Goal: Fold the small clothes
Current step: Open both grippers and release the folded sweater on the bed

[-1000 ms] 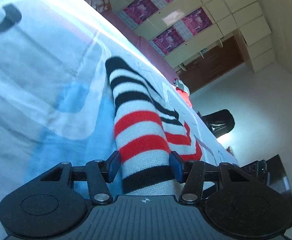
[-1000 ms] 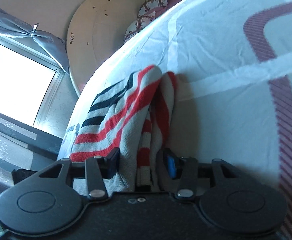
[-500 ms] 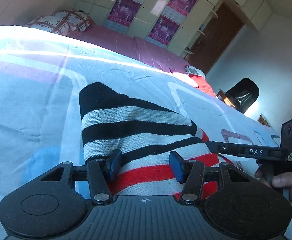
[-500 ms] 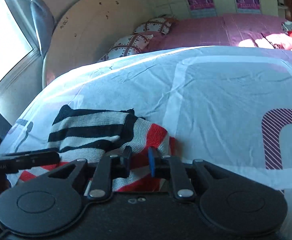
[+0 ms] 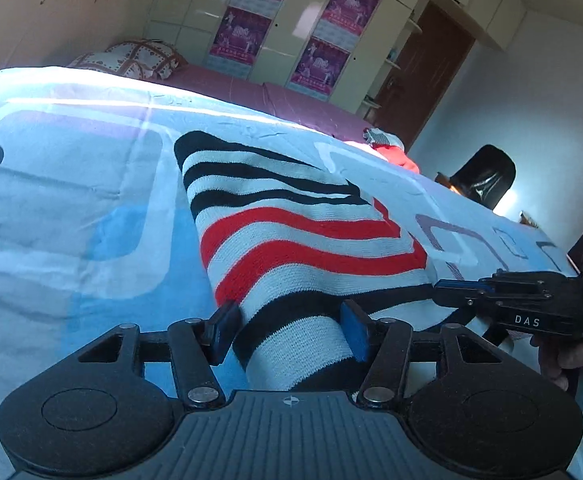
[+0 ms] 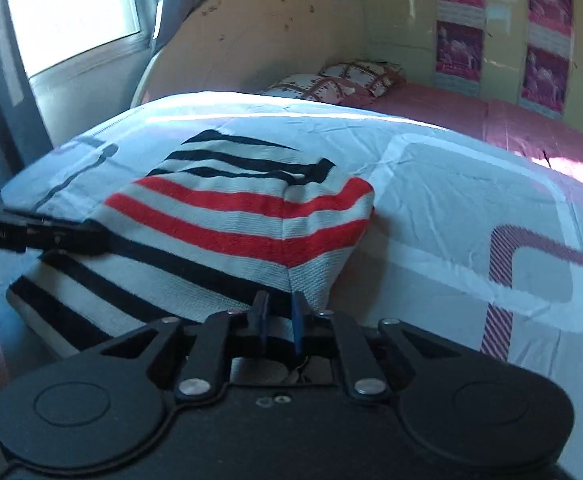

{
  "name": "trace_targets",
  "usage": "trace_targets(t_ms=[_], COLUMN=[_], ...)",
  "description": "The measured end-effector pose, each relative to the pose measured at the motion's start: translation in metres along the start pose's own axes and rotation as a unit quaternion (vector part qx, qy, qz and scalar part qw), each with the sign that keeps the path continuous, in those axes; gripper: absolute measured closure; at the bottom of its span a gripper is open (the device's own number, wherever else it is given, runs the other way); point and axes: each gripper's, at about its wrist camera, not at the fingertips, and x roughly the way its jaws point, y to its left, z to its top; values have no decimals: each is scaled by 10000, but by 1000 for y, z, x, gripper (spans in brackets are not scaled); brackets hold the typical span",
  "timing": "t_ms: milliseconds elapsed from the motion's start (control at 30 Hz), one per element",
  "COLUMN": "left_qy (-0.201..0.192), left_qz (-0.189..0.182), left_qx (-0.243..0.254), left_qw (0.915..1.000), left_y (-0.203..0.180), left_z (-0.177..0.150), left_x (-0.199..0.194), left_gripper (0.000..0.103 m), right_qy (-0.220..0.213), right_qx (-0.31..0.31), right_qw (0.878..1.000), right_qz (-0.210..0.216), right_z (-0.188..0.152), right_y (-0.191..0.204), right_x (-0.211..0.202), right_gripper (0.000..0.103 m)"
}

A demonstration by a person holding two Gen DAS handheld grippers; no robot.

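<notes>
A knit garment striped in black, white and red lies on the pale bedspread. Its near edge is lifted off the bed. My left gripper has a bunched part of that edge between its pads; the jaws are opening slightly, and the fabric still fills the gap. In the right wrist view, my right gripper is shut on a thin fold of the garment at its seam. Each gripper shows in the other's view: the right gripper at the garment's right side, the left gripper at its left.
Patterned pillows and a pink sheet lie at the head of the bed. A small heap of red clothes sits at the far side. A wardrobe with posters, a dark door and a black chair stand beyond. A window is left.
Both views rolled toward level. The right jaws closed from half open onto a thin fold. The garment, first bunched narrow between the grippers, now spreads wide with its near edge raised.
</notes>
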Motion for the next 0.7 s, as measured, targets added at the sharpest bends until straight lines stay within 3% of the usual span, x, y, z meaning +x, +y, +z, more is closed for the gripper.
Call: trace_targets(t_ms=[100, 267, 333, 400, 433, 567, 700], left_qy=[-153, -261, -193, -140, -145, -28, -284], left_qz=[11, 101, 100, 72, 113, 322, 697], left_qx=[-46, 12, -160, -302, -252, -101, -156], left_qw=[9999, 9996, 9996, 9994, 9995, 9994, 9970], left_y=[-4, -11, -8, -5, -6, -14, -31], left_z=[1, -21, -32, -39, -43, -60, -61], left_x=[-22, -59, -58, -53, -51, -37, -61], left_gripper=[48, 48, 48, 47, 41, 32, 31], right_qy=[12, -311, -278, 12, 235, 138, 100], right_qx=[36, 285, 170, -30, -146, -55, 317], right_qw=[9995, 9991, 9995, 9996, 9984, 9983, 9981], right_qz=[-307, -91, -35, -281, -490, -566, -515], right_z=[5, -11, -19, -27, -32, -39, -37], right_y=[9, 17, 24, 29, 30, 29, 21], right_x=[-13, -54, -53, -41, -30, -28, -39], right_gripper=[89, 87, 86, 87, 86, 81, 73])
